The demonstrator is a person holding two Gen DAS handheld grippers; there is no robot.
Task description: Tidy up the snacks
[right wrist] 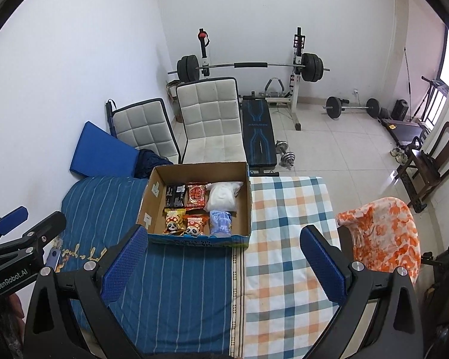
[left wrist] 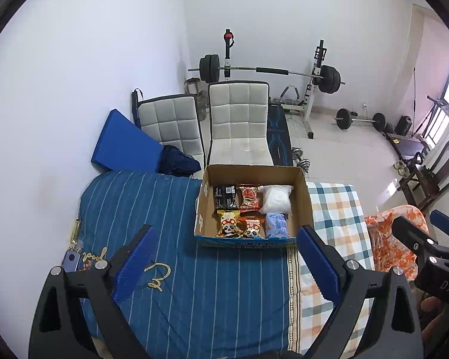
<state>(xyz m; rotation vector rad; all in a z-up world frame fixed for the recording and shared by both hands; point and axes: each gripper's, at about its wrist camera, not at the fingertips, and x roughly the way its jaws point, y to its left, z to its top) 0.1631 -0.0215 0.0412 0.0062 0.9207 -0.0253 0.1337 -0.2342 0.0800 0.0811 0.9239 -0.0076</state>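
An open cardboard box (left wrist: 303, 197) (right wrist: 245, 200) stands on the bed, with several snack packs in two rows inside. The back row holds a black pack (left wrist: 225, 196), a red pack (left wrist: 249, 197) and a white bag (left wrist: 276, 199). In front lie two panda packs (left wrist: 229, 224) (left wrist: 252, 227) and a light blue pack (left wrist: 276, 225). My left gripper (left wrist: 224, 239) hovers open above the blue striped cover, short of the box, holding nothing. My right gripper (right wrist: 221, 239) is open and empty too, just before the box's near wall.
The bed has a blue striped cover (left wrist: 194, 284) and a checked sheet (right wrist: 284, 254). Two white padded chairs (left wrist: 239, 122) stand behind the box. A weight bench, barbells and dumbbells fill the floor beyond. An orange patterned cloth (right wrist: 383, 233) drapes a chair at right.
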